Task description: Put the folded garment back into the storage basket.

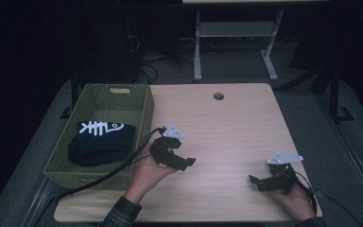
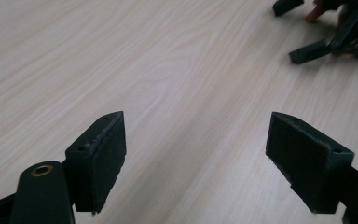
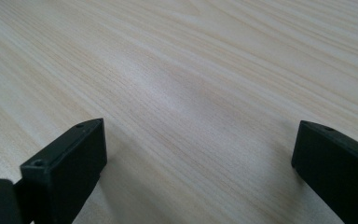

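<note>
I'm holding the left gripper (image 1: 182, 161) and right gripper (image 1: 260, 182) low over the table (image 1: 227, 123), jaws spread wide, empty; what looks like black cloth (image 1: 101, 142) is lying in the basket (image 1: 144, 113).

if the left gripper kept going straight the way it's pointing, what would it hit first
Probably the right gripper. The left gripper, jaws open and empty, points low across the bare wooden table, and the other gripper sits ahead, somewhat off to one side. Depth is unclear, so it might graze the tabletop first.
</note>
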Motion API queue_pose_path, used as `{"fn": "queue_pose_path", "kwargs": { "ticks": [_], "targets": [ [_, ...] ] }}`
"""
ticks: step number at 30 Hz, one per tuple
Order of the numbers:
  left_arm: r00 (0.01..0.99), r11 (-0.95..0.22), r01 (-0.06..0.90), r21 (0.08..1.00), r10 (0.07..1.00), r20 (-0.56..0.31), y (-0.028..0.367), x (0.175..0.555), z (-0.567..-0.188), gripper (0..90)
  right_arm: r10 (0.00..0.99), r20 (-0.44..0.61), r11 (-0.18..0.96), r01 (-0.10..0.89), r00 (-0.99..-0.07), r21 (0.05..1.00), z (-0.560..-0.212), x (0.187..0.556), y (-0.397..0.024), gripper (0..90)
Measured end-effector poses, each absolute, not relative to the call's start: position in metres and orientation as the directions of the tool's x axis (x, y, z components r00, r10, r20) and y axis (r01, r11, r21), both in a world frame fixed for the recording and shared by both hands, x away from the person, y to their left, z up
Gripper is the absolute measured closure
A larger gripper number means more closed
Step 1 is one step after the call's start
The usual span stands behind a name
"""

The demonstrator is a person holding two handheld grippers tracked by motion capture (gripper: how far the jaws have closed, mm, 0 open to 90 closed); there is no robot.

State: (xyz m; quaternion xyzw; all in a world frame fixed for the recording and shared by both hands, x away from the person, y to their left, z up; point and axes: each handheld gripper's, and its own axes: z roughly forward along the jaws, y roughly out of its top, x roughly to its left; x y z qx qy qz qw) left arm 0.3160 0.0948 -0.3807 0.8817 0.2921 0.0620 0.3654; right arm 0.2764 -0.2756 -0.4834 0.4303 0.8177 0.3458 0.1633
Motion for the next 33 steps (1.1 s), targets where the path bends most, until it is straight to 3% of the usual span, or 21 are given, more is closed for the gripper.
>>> {"fn": "queue_pose_path", "kwargs": {
  "ticks": [8, 19, 26, 33],
  "targets": [
    [0.846, -0.631, 0.441, 0.638, 0.53, -0.06, 0.078, 0.317, -0.418, 19.4, 0.816, 0.03, 0.391, 0.59, -0.577, 0.706, -0.483, 0.276, -0.276, 2.8],
    [0.846, -0.652, 0.464, 0.6, 0.526, -0.084, 0.068, 0.32, -0.46, 17.4, 0.816, 0.03, 0.392, 0.59, -0.577, 0.706, -0.483, 0.276, -0.276, 2.8],
    [0.854, -0.658, 0.398, 0.639, 0.52, 0.003, 0.066, 0.315, -0.47, 13.1, 0.816, 0.03, 0.392, 0.589, -0.578, 0.706, -0.483, 0.276, -0.276, 2.8],
    [0.857, -0.604, 0.362, 0.71, 0.515, 0.001, 0.067, 0.312, -0.478, 12.3, 0.815, 0.029, 0.393, 0.589, -0.579, 0.707, -0.484, 0.276, -0.276, 2.8]
  ]
}}
